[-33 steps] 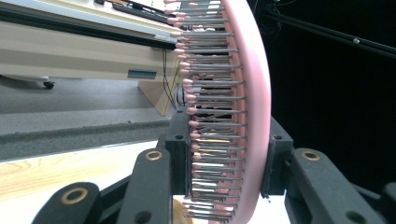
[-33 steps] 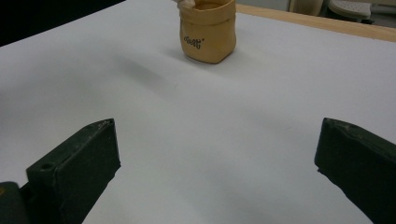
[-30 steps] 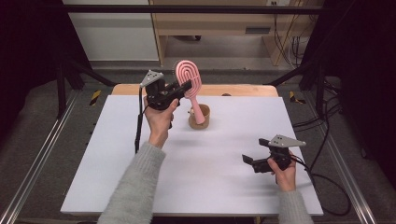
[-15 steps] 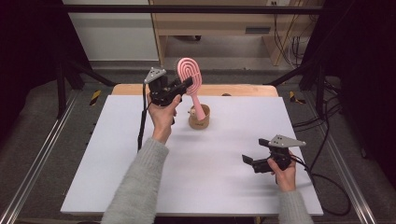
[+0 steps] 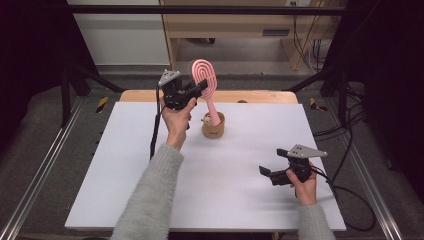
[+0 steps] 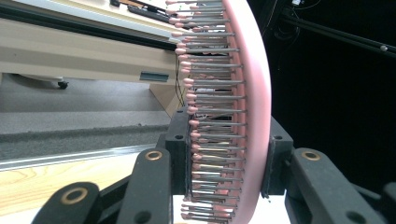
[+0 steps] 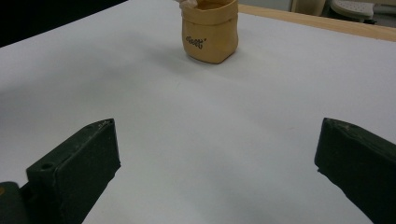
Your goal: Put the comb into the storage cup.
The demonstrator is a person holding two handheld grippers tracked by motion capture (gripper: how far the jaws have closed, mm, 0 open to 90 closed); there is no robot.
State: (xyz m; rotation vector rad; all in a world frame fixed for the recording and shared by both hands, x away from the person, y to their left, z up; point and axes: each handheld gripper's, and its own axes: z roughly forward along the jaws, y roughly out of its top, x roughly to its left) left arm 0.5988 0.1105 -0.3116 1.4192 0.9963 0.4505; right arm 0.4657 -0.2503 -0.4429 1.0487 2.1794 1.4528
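A white surface (image 5: 125, 165) carries a small tan pouch (image 5: 213, 127) near its far middle. The left hand (image 5: 176, 117) is raised above it at the far side, its left gripper (image 5: 200, 89) clamped on the bristled head of a pink hairbrush (image 5: 205, 80), whose handle dips into the pouch. Compared with a second ago, brush and hand sit slightly higher. The right gripper (image 5: 265, 172) rests low at the near right, fingers (image 7: 74, 163) spread wide and empty.
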